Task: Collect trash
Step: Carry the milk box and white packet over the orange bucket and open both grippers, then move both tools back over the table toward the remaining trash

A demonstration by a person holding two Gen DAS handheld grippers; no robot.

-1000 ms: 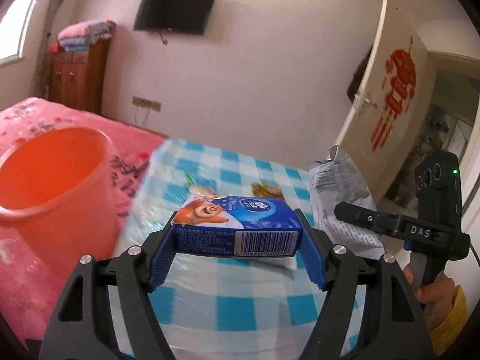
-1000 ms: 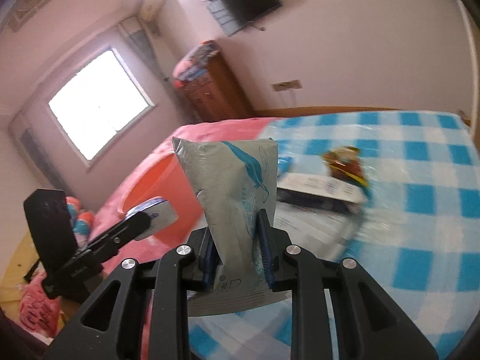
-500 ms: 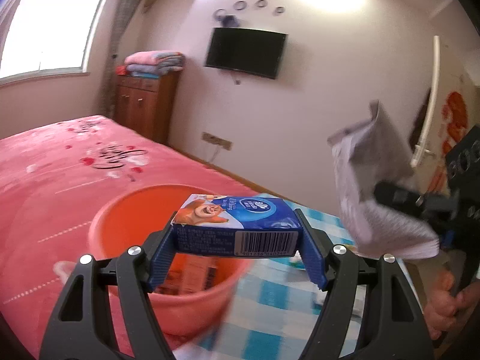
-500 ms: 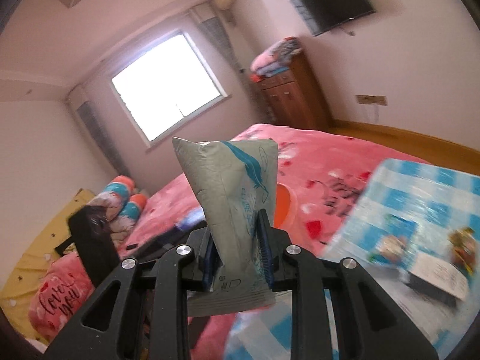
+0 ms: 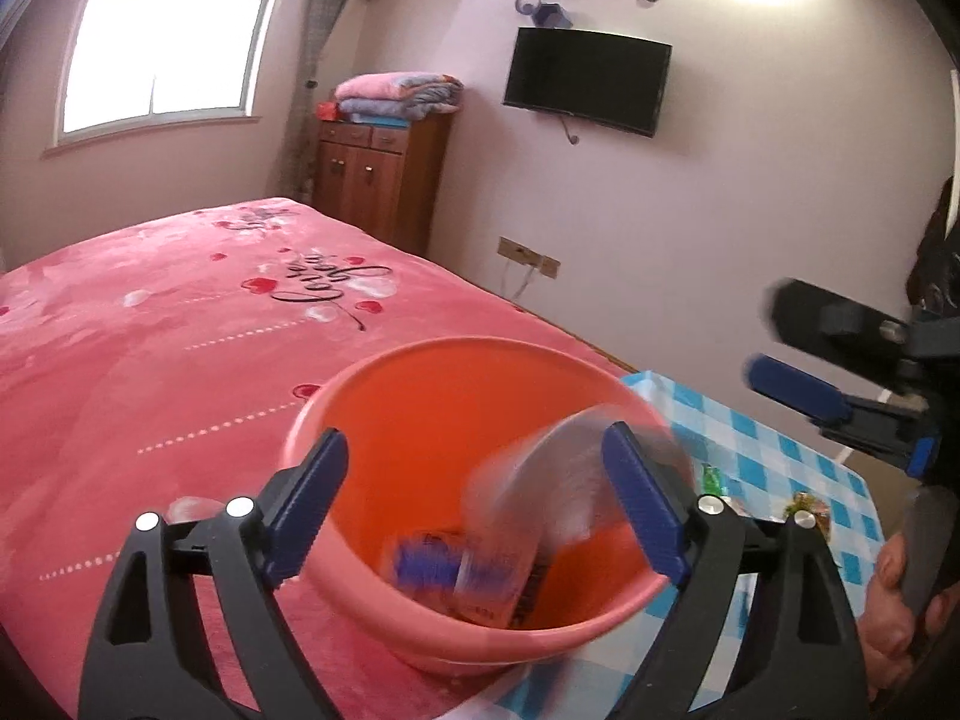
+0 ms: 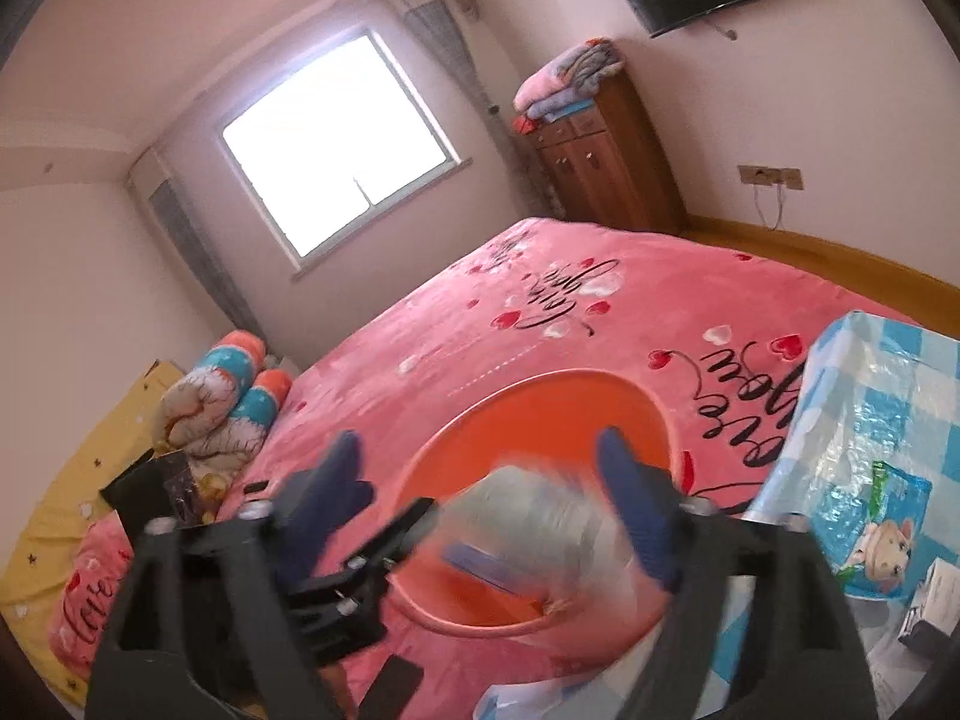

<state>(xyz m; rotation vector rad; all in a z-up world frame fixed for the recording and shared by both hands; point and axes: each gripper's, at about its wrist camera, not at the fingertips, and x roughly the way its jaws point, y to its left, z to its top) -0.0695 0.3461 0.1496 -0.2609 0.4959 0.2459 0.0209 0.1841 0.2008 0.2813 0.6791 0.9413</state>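
Orange bucket (image 5: 372, 420) sits just ahead of my left gripper (image 5: 474, 504), whose fingers are spread and bare. My right gripper (image 6: 480, 492) gapes too; a blurred grey bag (image 6: 540, 516) and blue pack (image 5: 432, 564) lie between fingers, inside the bucket.

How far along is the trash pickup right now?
Both grippers, left and right, are open over the orange bucket. The blue pack lies inside; the grey bag is dropping in. Wrappers on the checked table remain.
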